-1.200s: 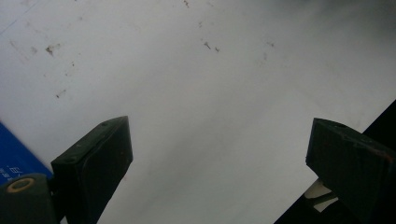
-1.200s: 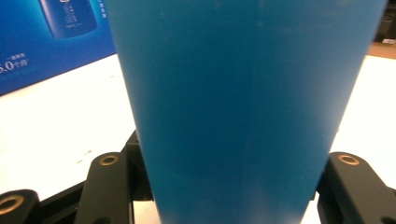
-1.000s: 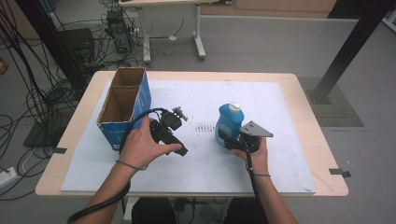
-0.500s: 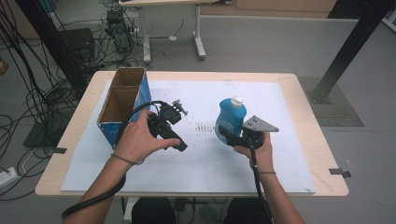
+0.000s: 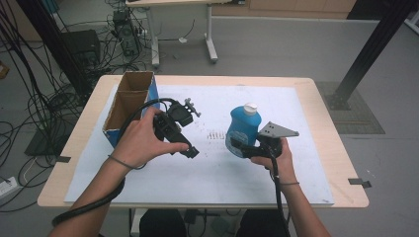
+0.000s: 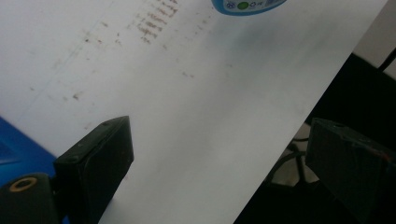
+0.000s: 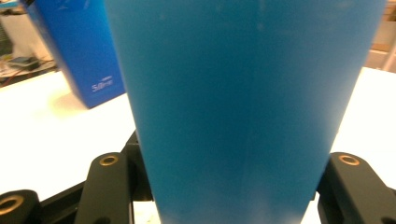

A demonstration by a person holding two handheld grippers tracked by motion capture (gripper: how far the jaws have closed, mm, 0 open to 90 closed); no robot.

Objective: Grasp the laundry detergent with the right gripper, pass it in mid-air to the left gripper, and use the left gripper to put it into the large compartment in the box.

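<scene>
Blue bottle (image 5: 243, 129) had come up off the table since a second back, clamped in the right claw (image 5: 238, 147); left claw (image 5: 190, 150) rose too, open and empty, so the box (image 5: 129, 106) looked next.

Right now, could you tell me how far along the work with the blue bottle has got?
Done: the right gripper is shut on the blue bottle, held upright. In hand: the left gripper hangs open over the white sheet. Left, probably: placing the bottle, perhaps in the open cardboard box, which looks empty.
</scene>
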